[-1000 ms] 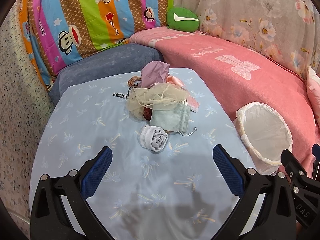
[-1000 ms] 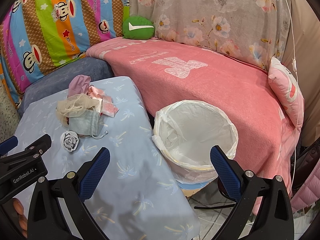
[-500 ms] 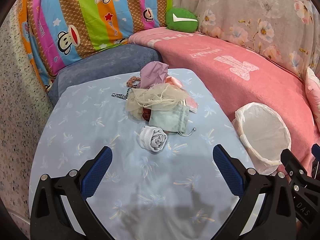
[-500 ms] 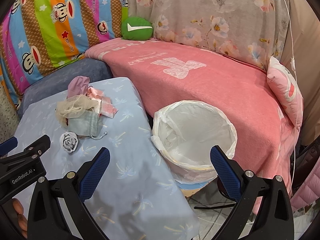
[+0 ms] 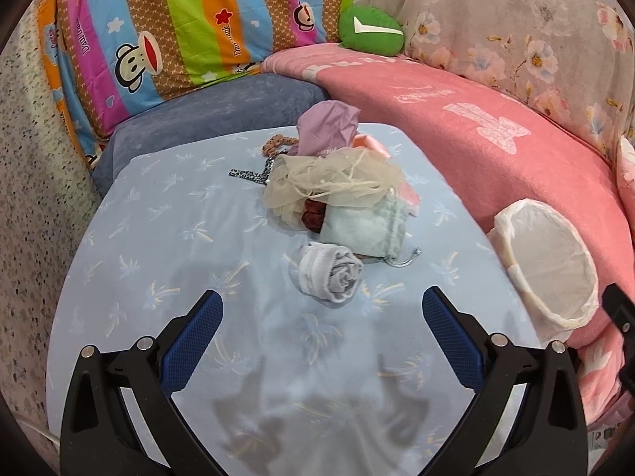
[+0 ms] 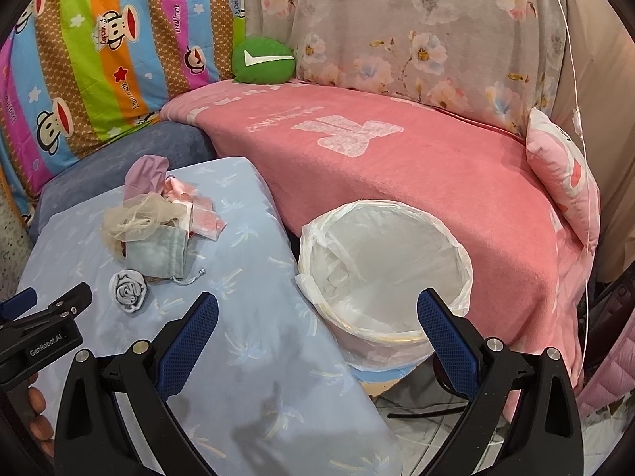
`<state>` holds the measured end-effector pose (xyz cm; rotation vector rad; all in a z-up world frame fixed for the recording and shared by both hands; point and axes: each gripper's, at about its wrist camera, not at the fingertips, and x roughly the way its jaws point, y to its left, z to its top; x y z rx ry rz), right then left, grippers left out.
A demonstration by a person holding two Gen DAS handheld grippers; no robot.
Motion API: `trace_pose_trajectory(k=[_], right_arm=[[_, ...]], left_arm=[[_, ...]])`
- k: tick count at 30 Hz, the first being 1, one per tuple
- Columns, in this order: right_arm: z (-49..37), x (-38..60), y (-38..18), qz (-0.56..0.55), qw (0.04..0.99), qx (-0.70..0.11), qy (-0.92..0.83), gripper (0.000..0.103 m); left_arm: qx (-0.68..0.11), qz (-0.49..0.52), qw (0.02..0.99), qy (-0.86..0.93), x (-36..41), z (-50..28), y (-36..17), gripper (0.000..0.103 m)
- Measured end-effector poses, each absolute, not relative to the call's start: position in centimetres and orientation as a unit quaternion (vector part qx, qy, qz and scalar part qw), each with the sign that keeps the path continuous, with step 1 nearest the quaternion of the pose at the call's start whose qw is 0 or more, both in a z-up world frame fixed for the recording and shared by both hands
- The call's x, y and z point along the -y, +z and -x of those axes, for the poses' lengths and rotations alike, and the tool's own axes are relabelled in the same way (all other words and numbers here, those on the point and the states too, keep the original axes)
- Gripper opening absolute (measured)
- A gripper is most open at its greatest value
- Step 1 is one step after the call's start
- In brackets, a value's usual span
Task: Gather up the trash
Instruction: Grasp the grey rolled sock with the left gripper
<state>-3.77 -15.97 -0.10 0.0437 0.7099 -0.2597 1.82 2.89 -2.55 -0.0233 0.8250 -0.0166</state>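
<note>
Left gripper (image 5: 319, 309) has crept closer to the rolled grey sock (image 5: 330, 271); nothing collected yet

I see both tongs gaping empty, right gripper (image 6: 317, 315) included; all scraps lie left of the lined bin (image 6: 456, 254), which holds nothing I can see

On the worktop (image 5: 166, 238) a rolled sock (image 5: 331, 273) lies nearest. Just behind it is a pouch (image 5: 361, 228), touching the pile of scraps (image 5: 329, 182) farther back. The bin (image 6: 381, 273) stands right of the worktop, before the sofa (image 6: 416, 166).
</note>
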Motion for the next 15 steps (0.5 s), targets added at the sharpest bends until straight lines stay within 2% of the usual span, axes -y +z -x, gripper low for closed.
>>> trace_pose_trajectory(k=[15], right_arm=[[-2.1,13.2,-3.6,-0.035,0.926,-0.363,-0.096,0.097]], left_arm=[[-0.445,0.065,0.893,-0.039,-5.8,-7.6,-7.8,0.096]])
